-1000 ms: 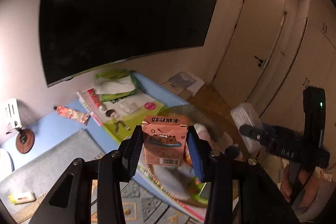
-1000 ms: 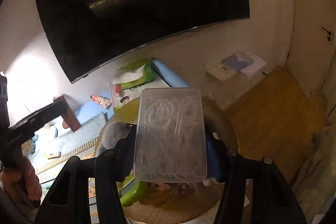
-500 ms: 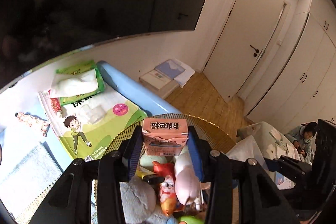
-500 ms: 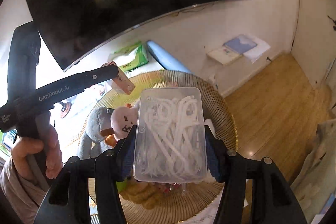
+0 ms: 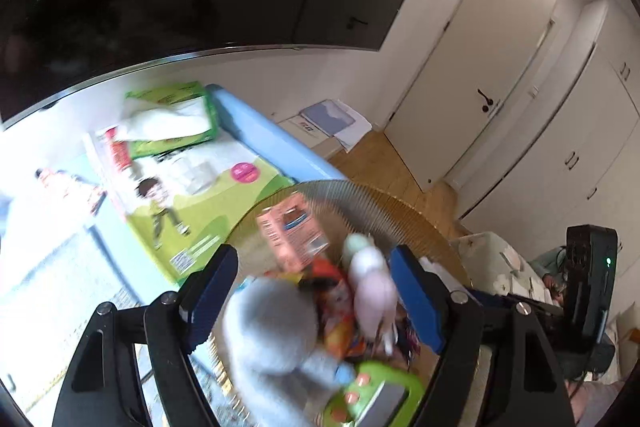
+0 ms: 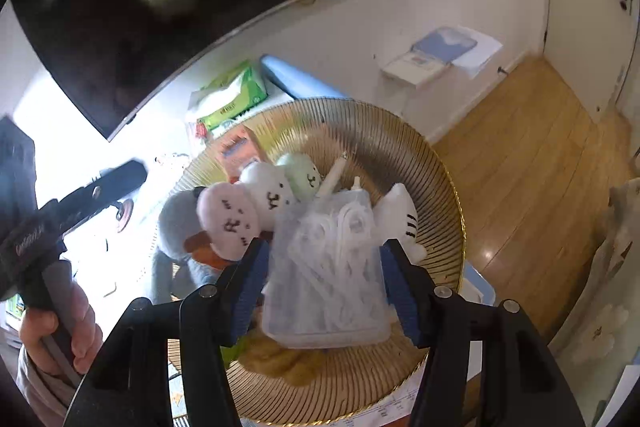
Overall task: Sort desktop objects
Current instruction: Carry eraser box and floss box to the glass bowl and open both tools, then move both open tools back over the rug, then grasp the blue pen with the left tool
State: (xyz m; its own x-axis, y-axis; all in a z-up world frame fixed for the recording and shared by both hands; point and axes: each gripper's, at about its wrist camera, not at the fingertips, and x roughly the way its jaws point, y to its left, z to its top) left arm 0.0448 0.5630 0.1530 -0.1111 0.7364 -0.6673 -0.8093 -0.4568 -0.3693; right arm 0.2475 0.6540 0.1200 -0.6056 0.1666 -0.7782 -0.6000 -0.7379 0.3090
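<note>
A golden wire basket (image 5: 380,195) (image 6: 400,131) holds several plush toys, among them a grey one (image 5: 272,319) (image 6: 176,223) and a pink one (image 5: 372,287) (image 6: 226,215). My left gripper (image 5: 312,259) hangs over it with its jaws opening wide. A pink carton (image 5: 290,237) (image 6: 240,147) lies tilted against the basket's inner wall, clear of both pads. My right gripper (image 6: 326,247) is shut on a clear plastic box of white floss picks (image 6: 328,279), low over the toys. A hand (image 6: 60,327) holds the left gripper's handle.
A green tissue pack (image 5: 172,119) (image 6: 228,99) and a picture book (image 5: 192,187) lie on the blue table (image 5: 272,143) behind the basket. A large dark screen hangs above. Flat boxes (image 6: 432,55) sit on the wooden floor by the wall.
The left jaws have spread and the pink carton has dropped from them, tipping over into the basket. Both grippers have come lower over the basket. The right one still grips the clear box.
</note>
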